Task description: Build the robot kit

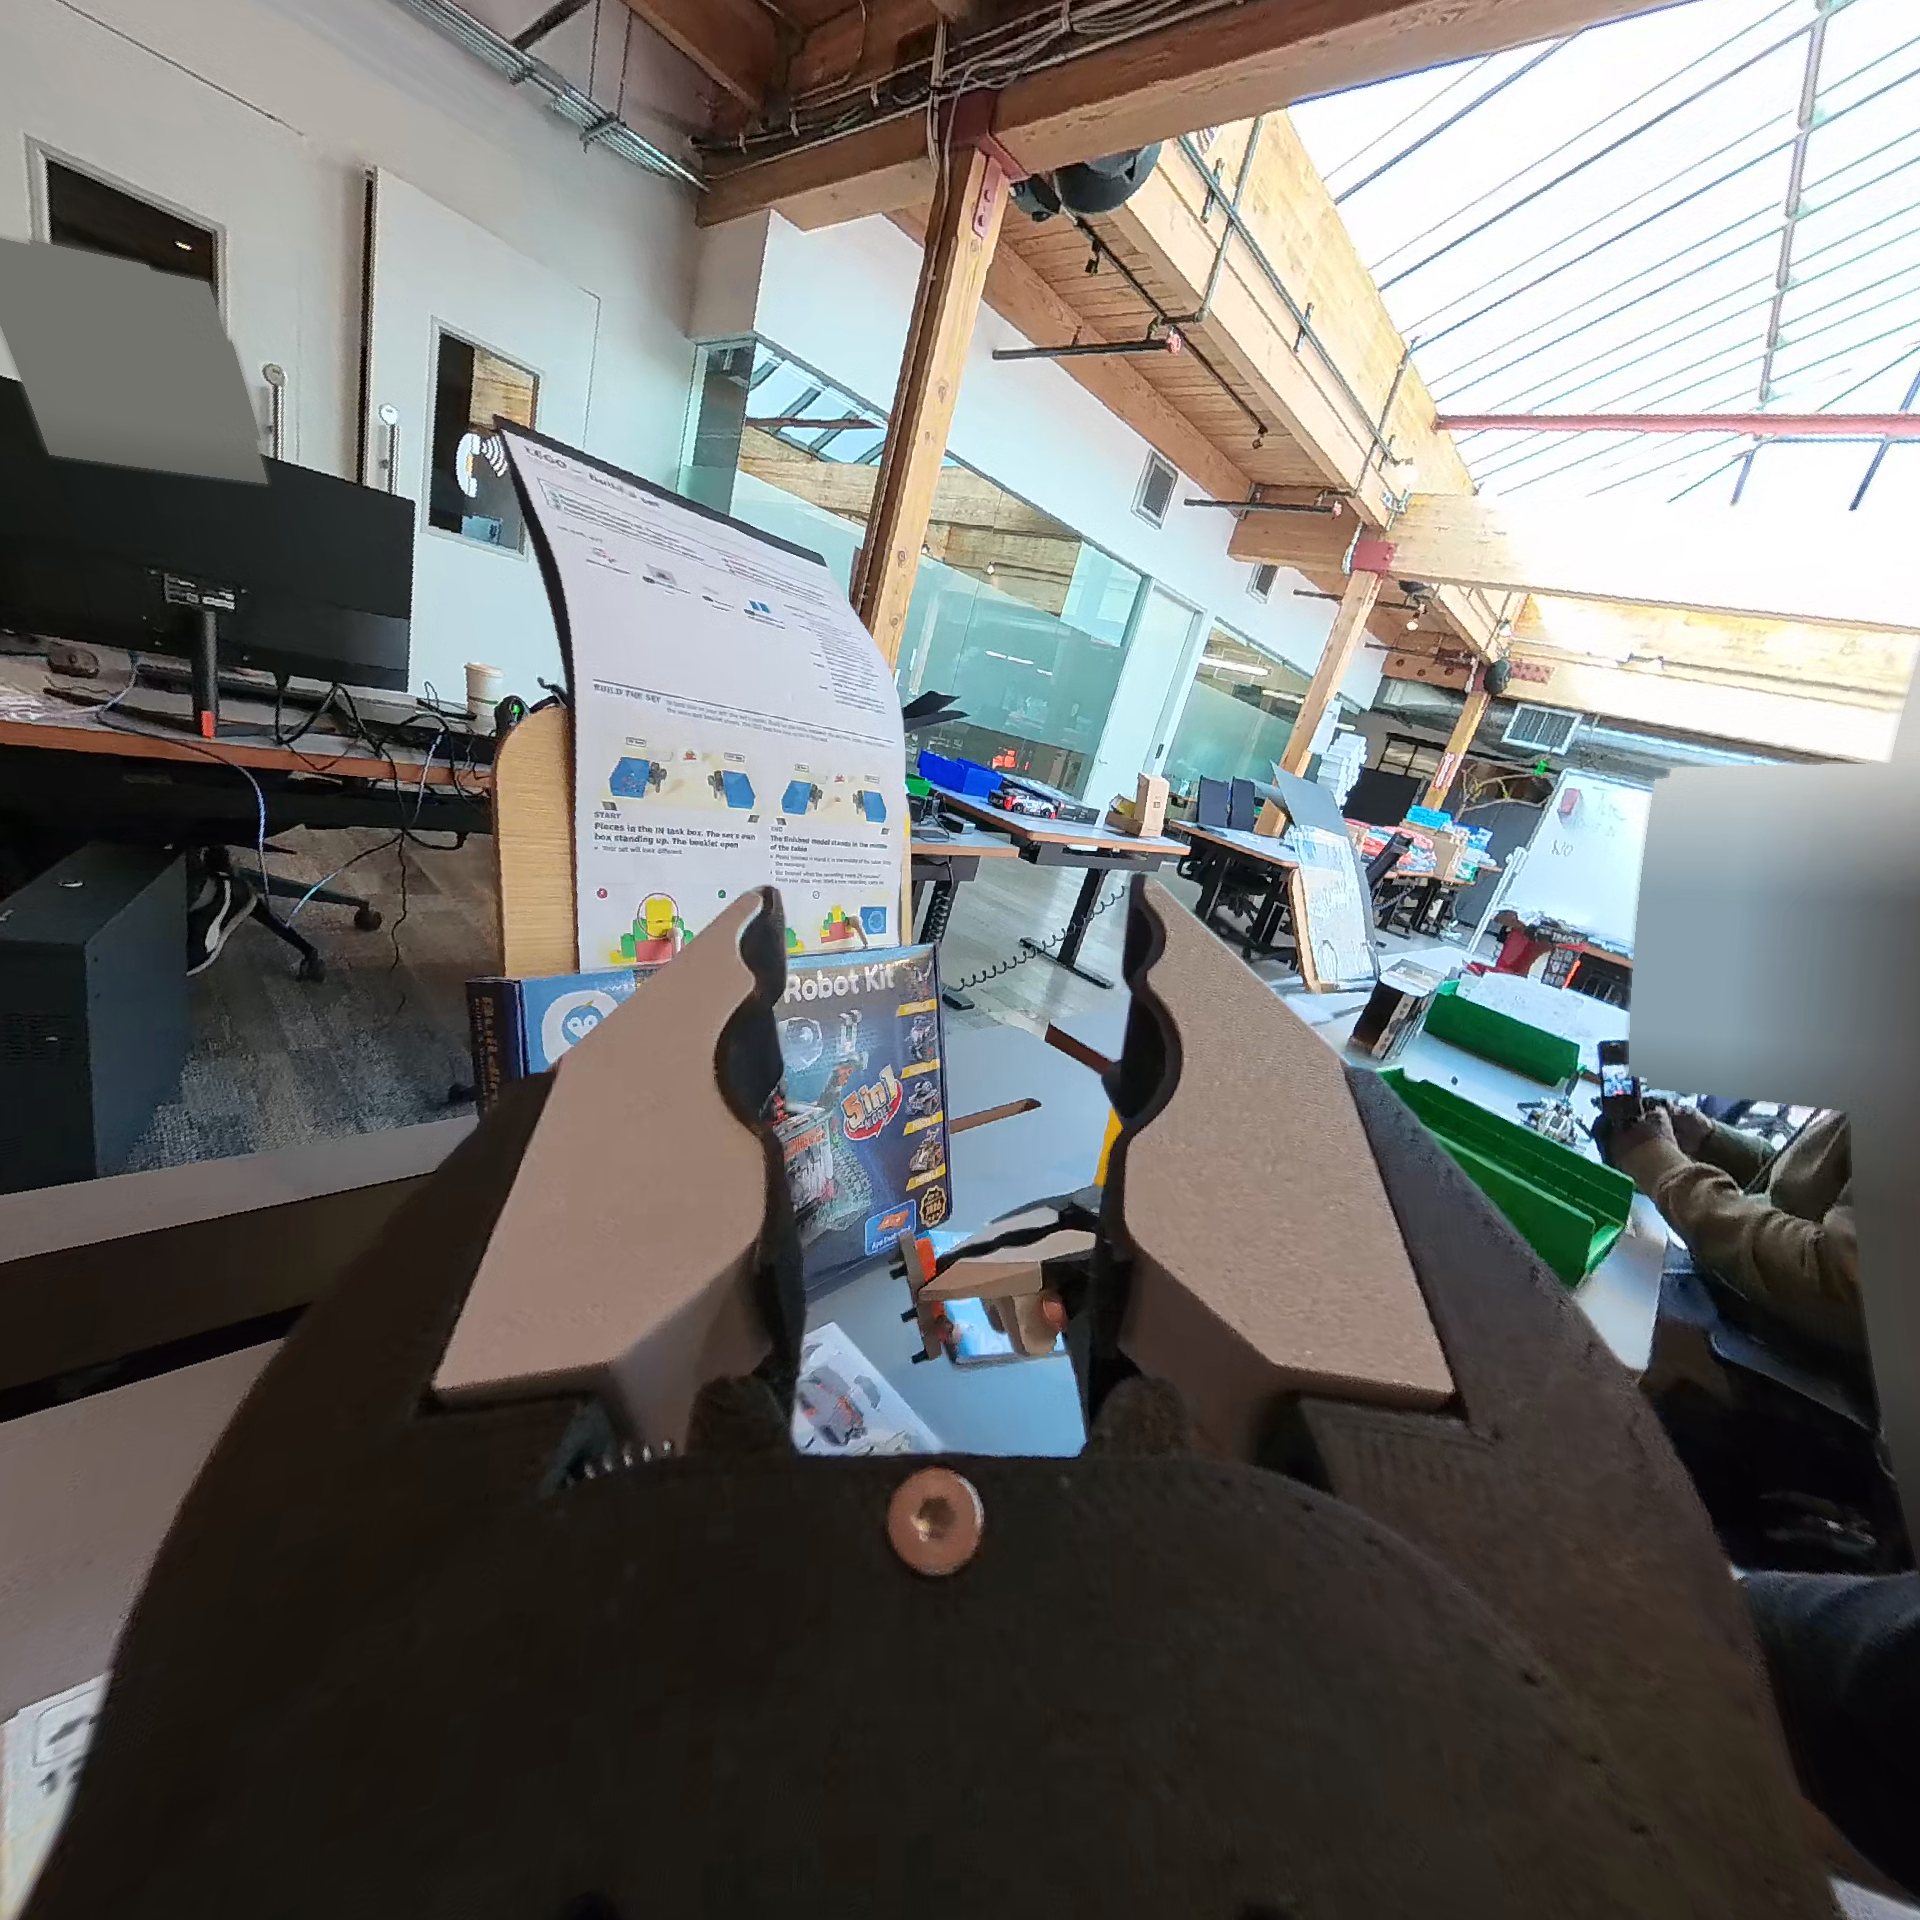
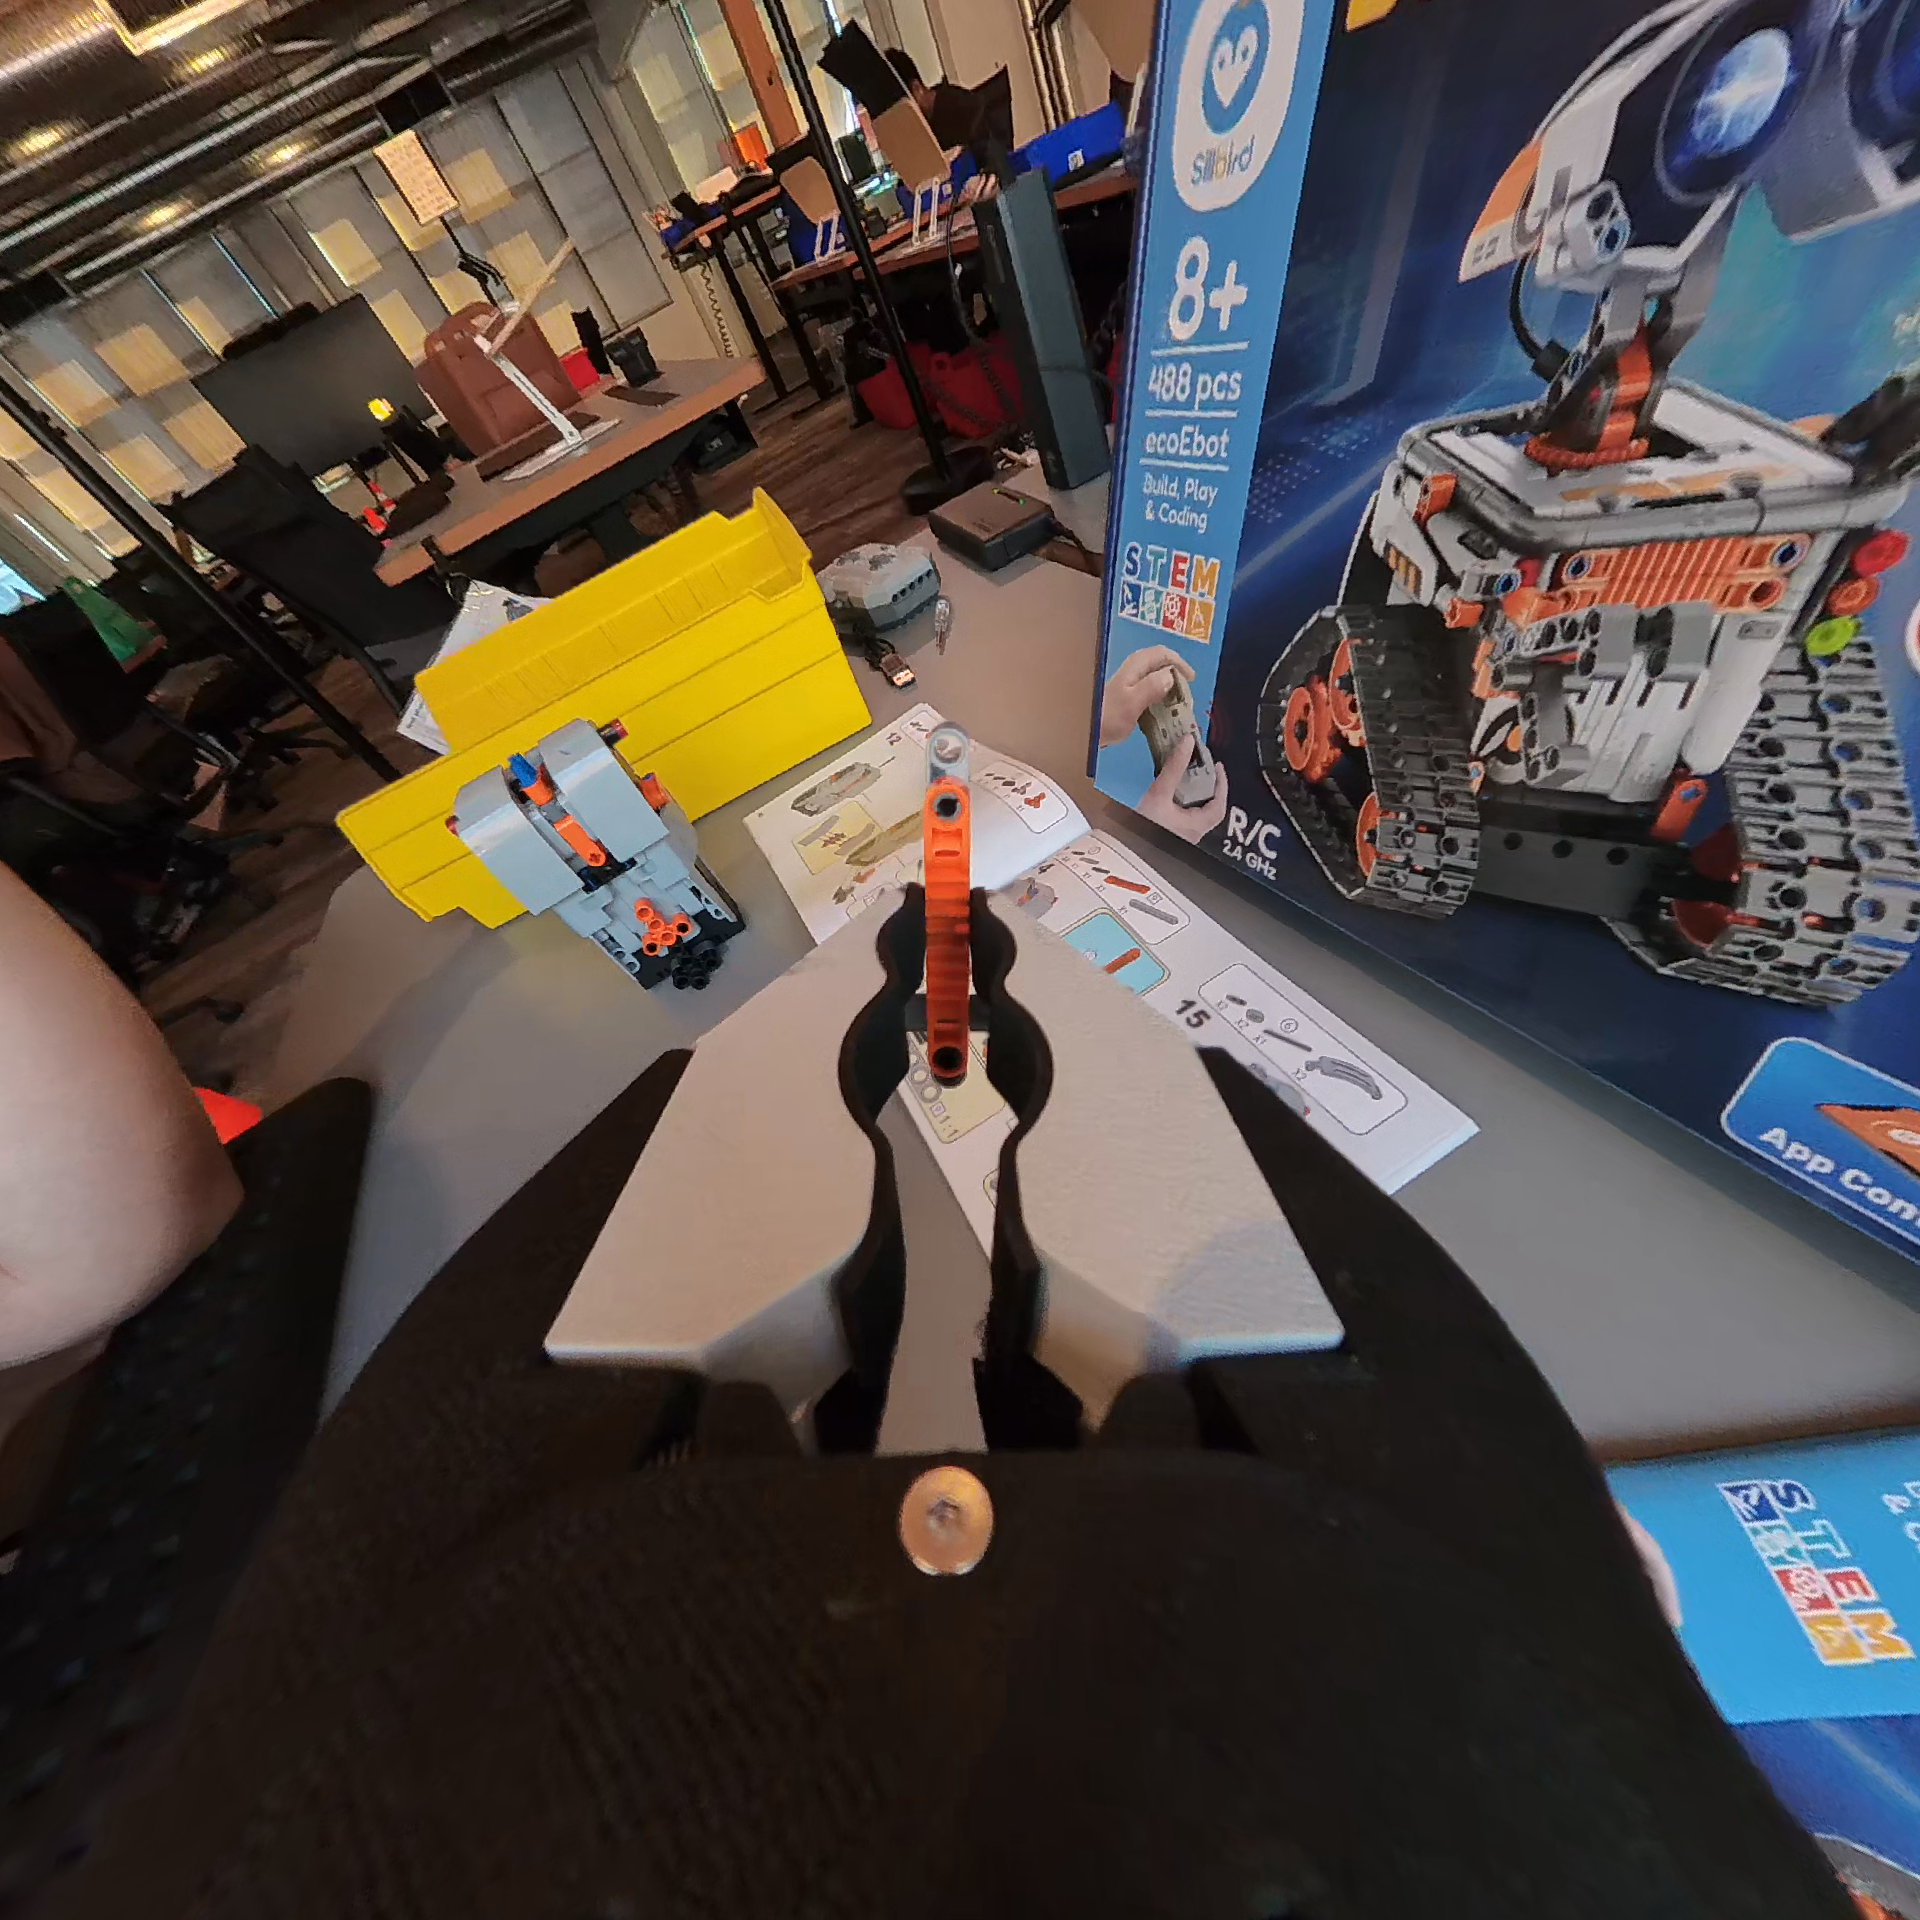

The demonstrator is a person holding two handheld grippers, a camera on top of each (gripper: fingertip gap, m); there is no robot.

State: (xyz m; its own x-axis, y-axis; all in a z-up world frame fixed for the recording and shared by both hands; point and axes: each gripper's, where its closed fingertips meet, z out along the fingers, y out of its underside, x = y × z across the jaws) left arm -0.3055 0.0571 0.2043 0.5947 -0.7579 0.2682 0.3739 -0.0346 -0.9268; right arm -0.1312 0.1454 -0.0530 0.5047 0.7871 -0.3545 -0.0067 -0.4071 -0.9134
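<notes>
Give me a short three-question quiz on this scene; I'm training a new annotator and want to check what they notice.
1. True or false: the right gripper is shut on an orange beam.
2. What colour is the bin behind the grey model? A) green B) yellow C) red
3. Fill in: the left gripper is ____, with nothing between its fingers.

Key: 1 true; 2 B; 3 open. The booklet lies flat in front of the standing box.
</notes>
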